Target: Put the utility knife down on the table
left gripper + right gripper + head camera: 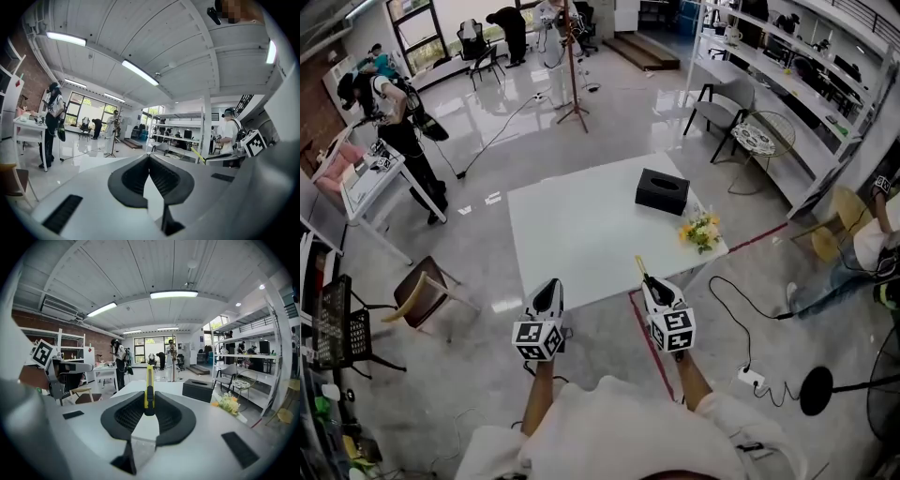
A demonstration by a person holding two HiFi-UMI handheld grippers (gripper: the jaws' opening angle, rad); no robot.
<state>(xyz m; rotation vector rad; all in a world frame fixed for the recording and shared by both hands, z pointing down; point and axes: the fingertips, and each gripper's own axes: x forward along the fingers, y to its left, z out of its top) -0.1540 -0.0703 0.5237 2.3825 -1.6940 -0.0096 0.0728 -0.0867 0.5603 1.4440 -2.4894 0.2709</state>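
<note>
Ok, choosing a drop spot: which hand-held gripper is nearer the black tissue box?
Right. The right hand-held gripper is almost straight in front of the black tissue box across the table; the left hand-held gripper is off to the left, farther away.

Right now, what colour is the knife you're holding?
The utility knife is yellow with a black part near its base, clearest in the right gripper view.

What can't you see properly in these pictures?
1. The back end of the knife: in the right gripper view it is hidden between the pads of the right claw.
2. Whether its blade is out: edge-on in that view, and too small in the head view.
3. What is inside the black box: too small in the head view.
4. The person at the right: cut off by the edge of the head view.
</note>
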